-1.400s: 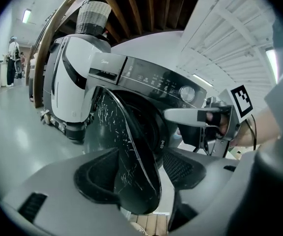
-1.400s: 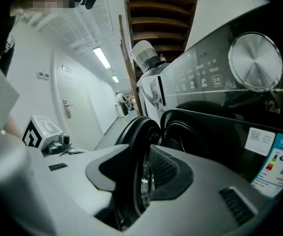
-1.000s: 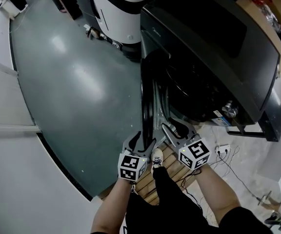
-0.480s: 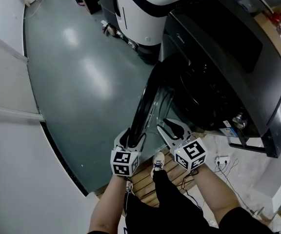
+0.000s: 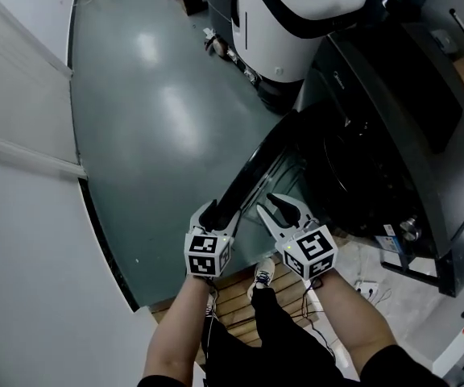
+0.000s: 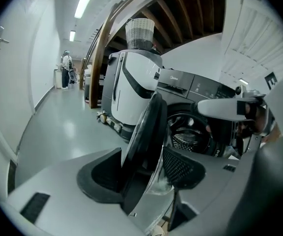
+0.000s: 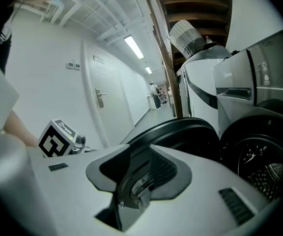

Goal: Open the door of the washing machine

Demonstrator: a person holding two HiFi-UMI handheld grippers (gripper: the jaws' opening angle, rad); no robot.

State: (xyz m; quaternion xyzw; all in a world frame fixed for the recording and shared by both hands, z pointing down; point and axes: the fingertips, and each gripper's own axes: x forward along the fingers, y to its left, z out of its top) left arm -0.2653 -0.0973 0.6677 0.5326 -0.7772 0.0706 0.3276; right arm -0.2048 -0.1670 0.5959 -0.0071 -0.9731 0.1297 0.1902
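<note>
The dark washing machine (image 5: 413,127) stands at the right with its drum opening (image 5: 353,172) uncovered. Its round black door (image 5: 256,172) stands swung well out, edge-on in the head view. My left gripper (image 5: 209,218) is shut on the door's free rim, and in the left gripper view the rim (image 6: 149,127) runs between the pads, with the gripper (image 6: 141,173) clamped on it. My right gripper (image 5: 283,210) hovers just right of the door's inner side. Its jaws are closing, and the door's grey inner rim (image 7: 137,188) shows in the gap of the gripper (image 7: 140,173) without the pads pressing it.
A white appliance (image 5: 296,14) stands beyond the washer, with a woven basket (image 6: 140,31) on top. I stand on a wooden pallet (image 5: 236,297); a shoe (image 5: 263,274) shows there. A white wall (image 5: 22,176) borders the grey floor (image 5: 151,119). Cables (image 5: 369,287) lie at the right.
The door has swung farther out from the machine. Both grippers have moved leftward with it, the left one staying on the rim.
</note>
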